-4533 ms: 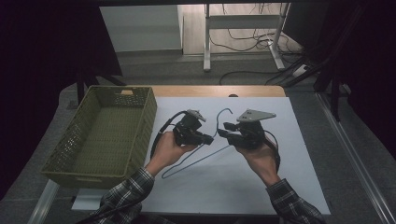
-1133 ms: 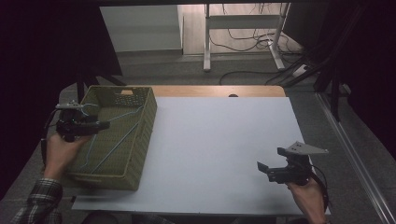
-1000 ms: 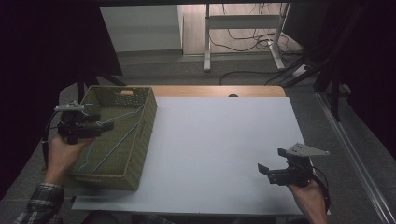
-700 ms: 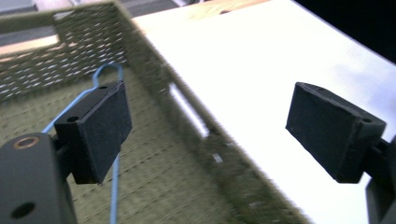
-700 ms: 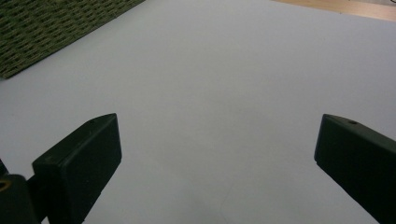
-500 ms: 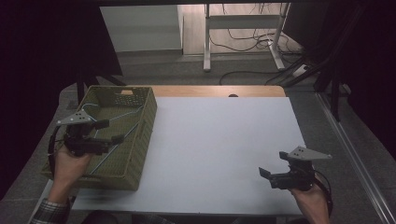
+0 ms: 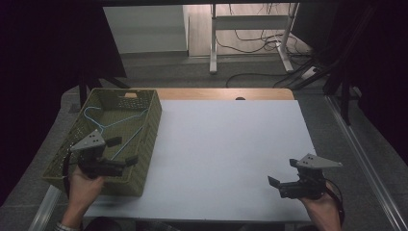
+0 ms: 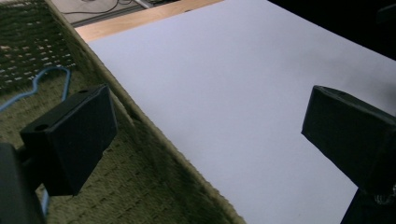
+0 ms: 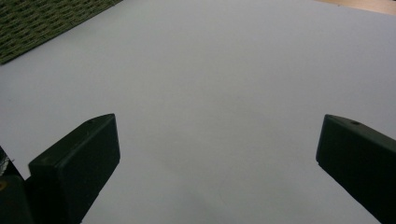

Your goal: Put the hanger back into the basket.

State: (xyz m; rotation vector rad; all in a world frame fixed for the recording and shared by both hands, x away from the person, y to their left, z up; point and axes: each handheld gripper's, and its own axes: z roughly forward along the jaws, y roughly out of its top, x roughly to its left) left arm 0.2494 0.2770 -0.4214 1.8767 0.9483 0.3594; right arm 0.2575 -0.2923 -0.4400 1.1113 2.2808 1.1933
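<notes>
A blue wire hanger (image 7: 126, 121) lies inside the green woven basket (image 7: 150, 144) at the table's left. My left gripper (image 7: 122, 151) hovers over the basket's near end, open, with nothing between its jaws. In the left gripper view the gripper (image 8: 210, 135) straddles the basket's right wall (image 8: 154, 140), and the hanger's hook (image 8: 51, 74) shows beyond the left jaw. My right gripper (image 7: 283, 172) is held near the front right of the white table sheet (image 7: 226, 139), open and empty. In the right gripper view the gripper (image 9: 215, 158) stands over the bare sheet.
A strip of wooden table top (image 7: 226, 94) shows beyond the white sheet. A corner of the basket (image 9: 42, 18) appears at the top left of the right gripper view. Desk legs and cables (image 7: 250, 43) stand on the floor behind the table.
The hanger, earlier held by both grippers mid-table and then carried by the left over the basket, now lies in it. The left gripper has opened and drawn back toward the near edge.
</notes>
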